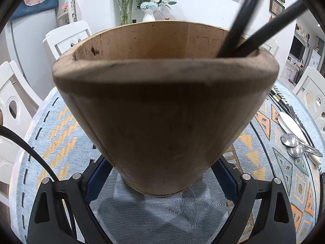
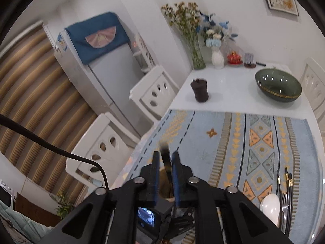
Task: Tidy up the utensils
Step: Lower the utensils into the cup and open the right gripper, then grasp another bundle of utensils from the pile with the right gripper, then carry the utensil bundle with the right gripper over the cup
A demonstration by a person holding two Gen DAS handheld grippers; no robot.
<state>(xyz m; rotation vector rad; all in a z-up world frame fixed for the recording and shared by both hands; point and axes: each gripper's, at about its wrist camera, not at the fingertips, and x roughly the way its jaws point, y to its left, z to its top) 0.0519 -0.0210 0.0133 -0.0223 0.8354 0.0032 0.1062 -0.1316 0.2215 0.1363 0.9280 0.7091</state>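
Note:
A wooden utensil holder [image 1: 162,111] stands on the patterned cloth and fills the left wrist view. My left gripper [image 1: 162,162] is shut on its lower part, blue pads [image 1: 97,172] against both sides. Two black chopsticks [image 1: 239,36] lean in its far right corner. In the right wrist view my right gripper [image 2: 166,154] hangs over the holder's mouth [image 2: 166,191]. A blurred black chopstick [image 2: 165,158] stands between its fingers with a small gap on each side. A white spoon [image 1: 292,126], metal spoons [image 1: 290,139], a fork [image 2: 285,201] and more chopsticks [image 2: 288,183] lie on the cloth to the right.
Beyond the cloth on the white table stand a green bowl [image 2: 278,88], a dark jar [image 2: 200,91] and flower vases [image 2: 198,59] by the wall. White chairs [image 2: 154,93] line the table's left side. A black cable [image 1: 30,146] runs along the left.

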